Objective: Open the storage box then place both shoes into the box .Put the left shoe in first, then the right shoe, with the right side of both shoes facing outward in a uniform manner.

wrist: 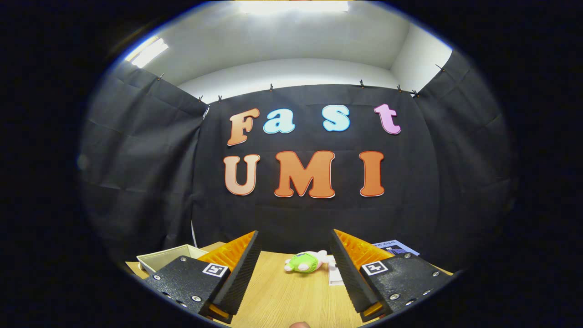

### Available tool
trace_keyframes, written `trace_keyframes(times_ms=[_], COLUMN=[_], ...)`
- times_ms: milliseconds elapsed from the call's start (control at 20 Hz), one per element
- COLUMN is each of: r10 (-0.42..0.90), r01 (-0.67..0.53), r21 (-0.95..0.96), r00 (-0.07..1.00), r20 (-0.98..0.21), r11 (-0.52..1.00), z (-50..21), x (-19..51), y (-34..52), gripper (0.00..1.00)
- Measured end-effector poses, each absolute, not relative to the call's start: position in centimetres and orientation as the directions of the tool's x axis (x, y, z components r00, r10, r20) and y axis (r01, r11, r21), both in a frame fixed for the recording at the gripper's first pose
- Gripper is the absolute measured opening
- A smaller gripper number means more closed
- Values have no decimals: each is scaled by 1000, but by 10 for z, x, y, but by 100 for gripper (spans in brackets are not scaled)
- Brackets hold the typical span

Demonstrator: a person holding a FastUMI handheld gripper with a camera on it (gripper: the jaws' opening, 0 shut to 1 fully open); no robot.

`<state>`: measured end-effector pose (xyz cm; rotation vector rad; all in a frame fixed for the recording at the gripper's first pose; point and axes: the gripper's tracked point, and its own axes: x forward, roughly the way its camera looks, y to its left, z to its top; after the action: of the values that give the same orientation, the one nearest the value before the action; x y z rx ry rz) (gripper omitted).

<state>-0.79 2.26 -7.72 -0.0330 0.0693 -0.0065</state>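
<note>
White box (166, 258) on the left – mostly hidden behind the hand-held gripper (295, 264), whose fingers stand apart. Far-right paper (395, 247) partly covered. Small green toy (306, 263) – too small to identify.

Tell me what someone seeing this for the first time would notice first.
The gripper stands out first, its two fingers spread wide open over a wooden table with nothing between them. Just beyond the fingers lies a small green and pink plush toy. An open white box sits on the table past the left finger, and some printed paper lies behind the right one.
</note>
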Motion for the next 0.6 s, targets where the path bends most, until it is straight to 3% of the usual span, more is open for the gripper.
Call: trace_keyframes(times_ms=[400, 600], r10=[-81, -48], r01=[81, 51], r21=[-62, -46], r00=[997, 997], r20=[10, 57], r11=[995, 998], z=[-46, -32], x=[-18, -23], y=[-10, 2], gripper=[91, 91])
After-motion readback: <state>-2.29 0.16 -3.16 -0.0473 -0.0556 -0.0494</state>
